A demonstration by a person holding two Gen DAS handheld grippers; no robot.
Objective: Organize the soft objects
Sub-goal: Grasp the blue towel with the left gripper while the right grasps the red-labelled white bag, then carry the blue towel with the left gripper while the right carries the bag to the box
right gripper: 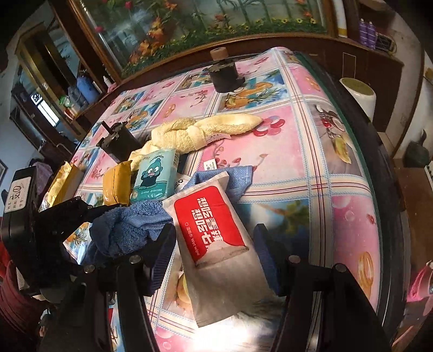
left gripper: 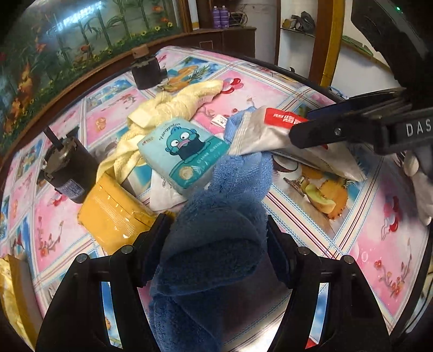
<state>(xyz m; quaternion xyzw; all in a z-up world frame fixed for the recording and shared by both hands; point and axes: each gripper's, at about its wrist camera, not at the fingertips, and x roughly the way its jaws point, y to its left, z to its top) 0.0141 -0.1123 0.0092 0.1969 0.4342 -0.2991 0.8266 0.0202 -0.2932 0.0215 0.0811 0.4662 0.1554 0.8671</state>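
Note:
My left gripper (left gripper: 216, 230) is shut on a blue towel (left gripper: 216, 243), which trails across the table; it also shows in the right wrist view (right gripper: 130, 224). My right gripper (right gripper: 213, 241) is shut on a grey wet-wipe pack with a red label (right gripper: 213, 230), lifted over the towel; the pack also shows in the left wrist view (left gripper: 270, 130). A teal tissue pack (left gripper: 184, 151) lies against a yellow knotted towel (left gripper: 167, 108). A yellow pack (left gripper: 113, 214) sits to the left.
Two black cylindrical motors (left gripper: 67, 173) (left gripper: 147, 73) stand on the flowered tablecloth (left gripper: 365, 230). A white packet (left gripper: 162, 192) lies under the tissue pack. A cabinet with a painted glass front (right gripper: 203, 24) runs behind the table. A white roll (right gripper: 360, 94) stands off the right edge.

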